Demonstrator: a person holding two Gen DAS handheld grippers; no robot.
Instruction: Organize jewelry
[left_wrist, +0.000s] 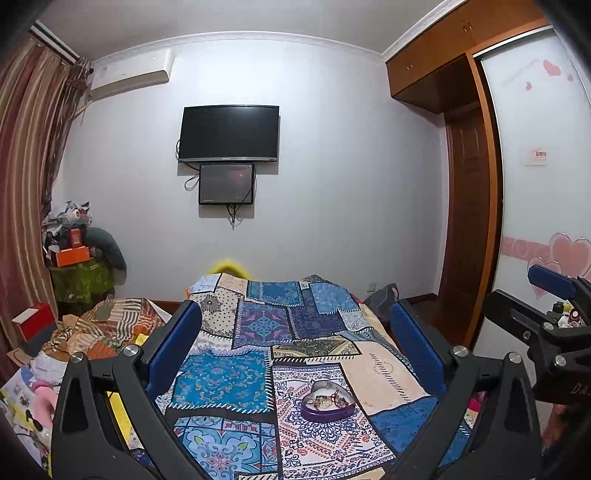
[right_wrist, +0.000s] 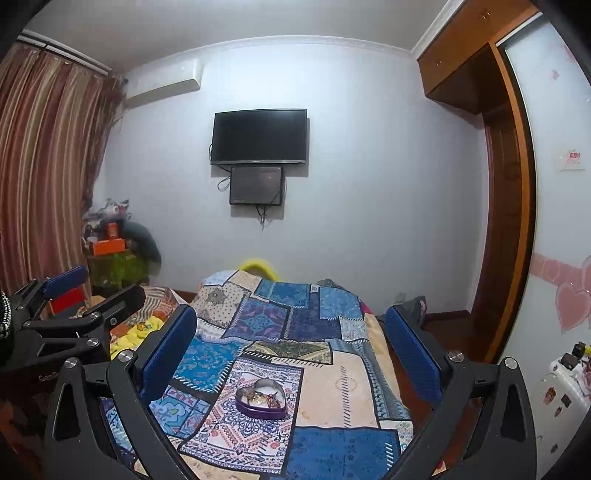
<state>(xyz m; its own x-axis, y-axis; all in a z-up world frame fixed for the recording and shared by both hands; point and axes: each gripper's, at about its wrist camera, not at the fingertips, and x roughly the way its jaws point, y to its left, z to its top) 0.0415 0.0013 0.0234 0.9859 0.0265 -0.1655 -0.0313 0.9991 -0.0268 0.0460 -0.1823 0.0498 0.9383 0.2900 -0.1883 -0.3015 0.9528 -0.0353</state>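
- Bedroom walls in pale lilac frame the scene, with a dark television (left_wrist: 229, 133) mounted high and a patchwork bedspread (left_wrist: 236, 325) covering the bed below both cameras.
- On that bedspread sits a purple heart-shaped box (left_wrist: 328, 404), lid off or absent, with a tangle of jewelry (left_wrist: 327, 400) inside: gold-toned pieces and something reddish, too small to sort by type.
- No loose pieces show on the cloth around the box, so this fits either jewelry gathered in already or a jumble waiting to be sorted; the pictures do not settle which.
- Left claw (left_wrist: 295, 347) hovers above the bed with its blue pads spread wide, holding nothing.
- Right claw (right_wrist: 291, 350) hangs likewise, pads far apart and bare, the box ahead and below it.
- Any handling here would, I judge, go best slowly: the box rests on soft, uneven bedding and could tip, so one claw steadying its wall while the other picks a single strand seems wise.
- Chains likely snag; lifting straight up should limit tangling.
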